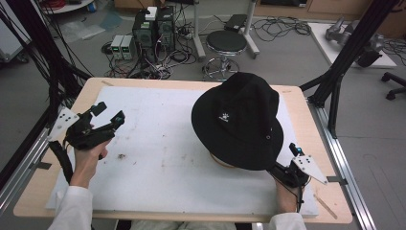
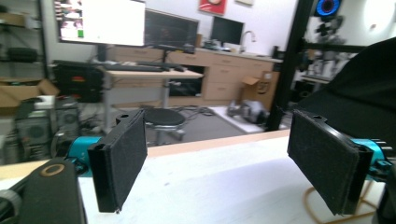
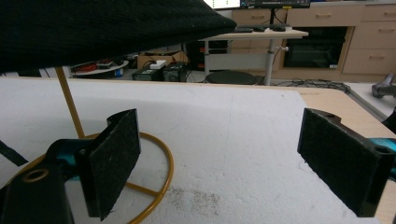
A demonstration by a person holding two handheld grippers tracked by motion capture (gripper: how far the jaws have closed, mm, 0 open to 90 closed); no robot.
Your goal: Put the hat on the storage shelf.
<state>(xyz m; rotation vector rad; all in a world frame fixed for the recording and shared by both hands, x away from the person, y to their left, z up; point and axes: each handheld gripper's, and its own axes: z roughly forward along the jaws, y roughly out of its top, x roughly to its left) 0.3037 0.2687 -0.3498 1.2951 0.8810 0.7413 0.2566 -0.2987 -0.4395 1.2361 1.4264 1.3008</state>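
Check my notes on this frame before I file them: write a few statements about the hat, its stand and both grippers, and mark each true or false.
1. The black hat sits on a yellow wire stand. True.
2. The left gripper is shut on the hat's brim. False: its jaws are open and hold nothing, well to the left of the hat.
3. The right gripper is open, low beside the stand's ring base, under the brim. True.
4. The hat lies flat on the white board. False: the stand holds it up off the board.
5. The hat is on the left half of the table. False: it is on the right half.
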